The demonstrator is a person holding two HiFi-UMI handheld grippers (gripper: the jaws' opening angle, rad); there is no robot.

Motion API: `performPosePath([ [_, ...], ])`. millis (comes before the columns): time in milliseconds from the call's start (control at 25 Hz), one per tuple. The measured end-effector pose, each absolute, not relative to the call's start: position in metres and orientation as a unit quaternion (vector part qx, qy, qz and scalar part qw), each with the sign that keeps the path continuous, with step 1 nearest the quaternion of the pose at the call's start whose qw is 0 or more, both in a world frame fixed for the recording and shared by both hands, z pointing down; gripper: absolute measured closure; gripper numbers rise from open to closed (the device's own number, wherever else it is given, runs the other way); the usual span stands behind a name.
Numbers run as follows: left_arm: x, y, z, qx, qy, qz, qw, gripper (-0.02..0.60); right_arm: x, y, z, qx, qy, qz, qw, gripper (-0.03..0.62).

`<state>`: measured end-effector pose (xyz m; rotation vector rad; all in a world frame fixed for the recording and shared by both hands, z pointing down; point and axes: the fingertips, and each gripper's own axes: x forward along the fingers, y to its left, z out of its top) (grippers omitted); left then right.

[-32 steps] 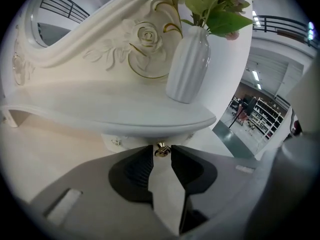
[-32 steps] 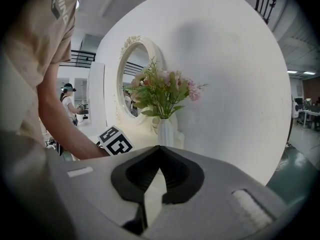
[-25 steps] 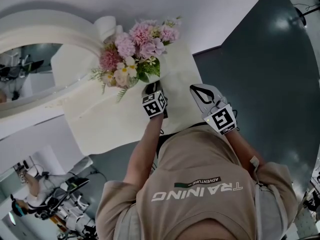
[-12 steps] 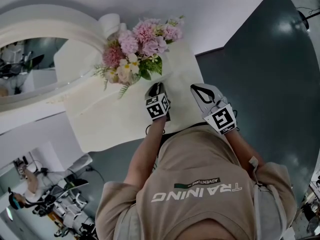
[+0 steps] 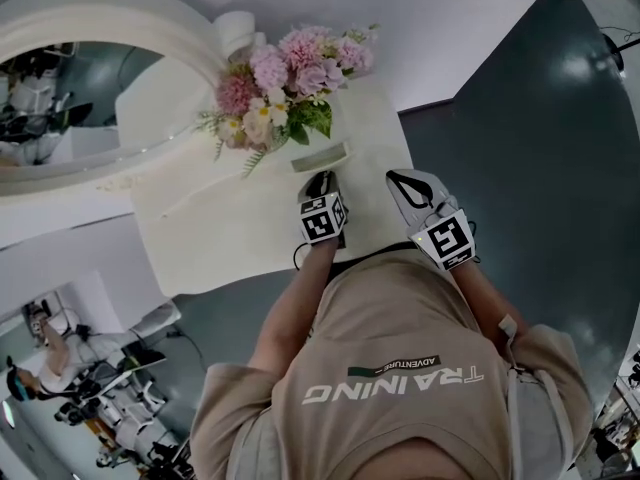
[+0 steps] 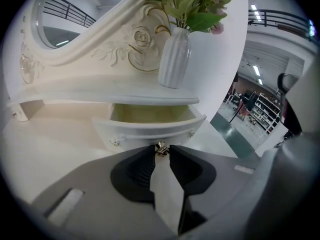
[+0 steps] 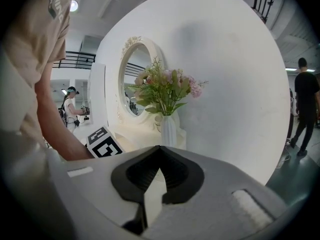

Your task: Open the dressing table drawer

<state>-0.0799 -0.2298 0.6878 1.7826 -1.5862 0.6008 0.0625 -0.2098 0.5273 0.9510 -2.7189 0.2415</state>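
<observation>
The white dressing table point(image 5: 215, 230) has a small drawer point(image 6: 150, 122) under its shelf, pulled partly out so its pale inside shows. From the head view the drawer point(image 5: 322, 157) juts out below the flowers. My left gripper point(image 6: 161, 149) is shut on the drawer's small metal knob point(image 6: 160, 146), which sits pinched between the jaw tips. In the head view the left gripper point(image 5: 321, 178) points at the drawer front. My right gripper point(image 5: 404, 180) hangs over the table's right edge, shut and empty, and its own view shows the right gripper point(image 7: 160, 148) aimed at the wall.
A white ribbed vase point(image 6: 174, 59) of pink flowers point(image 5: 290, 78) stands on the shelf right above the drawer. An oval mirror point(image 5: 70, 88) in a carved frame rises at the left. Dark floor point(image 5: 540, 148) lies to the right, where a person point(image 7: 304, 104) walks.
My left gripper has drawn back toward the person with the knob, and the drawer has slid out from under the flowers. The right gripper has stayed put.
</observation>
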Motion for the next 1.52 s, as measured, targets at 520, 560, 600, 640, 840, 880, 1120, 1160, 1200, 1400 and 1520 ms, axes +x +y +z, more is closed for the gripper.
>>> performPosePath([
  [520,-0.076,-0.216,0.691,0.683,-0.607,0.228,0.336,0.469,0.064,-0.194,0.533,0.330,-0.931,0.087,0.132,0.592],
  [560,-0.076,-0.216,0.691,0.684,-0.607,0.226,0.335,0.469,0.063,-0.193,0.533,0.329,-0.931,0.087,0.132,0.592],
  [600,-0.076,-0.216,0.691,0.684,-0.608,0.225,0.333,0.469,0.063,-0.192,0.533,0.329,-0.931,0.087,0.131,0.592],
  [640,-0.077,-0.215,0.690,0.684,-0.609,0.225,0.332,0.469,0.063,-0.191,0.533,0.329,-0.931,0.087,0.131,0.592],
  [840,-0.075,-0.205,0.688,0.687,-0.607,0.222,0.332,0.461,0.064,-0.187,0.536,0.331,-0.929,0.090,0.138,0.592],
  [880,-0.076,-0.203,0.686,0.689,-0.606,0.221,0.330,0.462,0.062,-0.187,0.536,0.329,-0.930,0.089,0.139,0.592],
  [1120,-0.084,-0.186,0.676,0.701,-0.598,0.218,0.322,0.505,0.046,-0.186,0.532,0.320,-0.933,0.081,0.141,0.592],
  [1160,-0.087,-0.183,0.673,0.703,-0.597,0.216,0.319,0.531,0.043,-0.186,0.531,0.319,-0.934,0.080,0.140,0.592],
  [1200,-0.091,-0.181,0.669,0.707,-0.597,0.211,0.315,0.566,0.039,-0.186,0.530,0.318,-0.935,0.080,0.139,0.592],
  [1400,-0.110,-0.179,0.637,0.727,-0.593,0.188,0.289,0.565,0.022,-0.185,0.523,0.311,-0.938,0.072,0.138,0.592],
  [1520,-0.120,-0.177,0.611,0.739,-0.593,0.179,0.265,0.565,0.015,-0.184,0.517,0.313,-0.937,0.069,0.138,0.592],
])
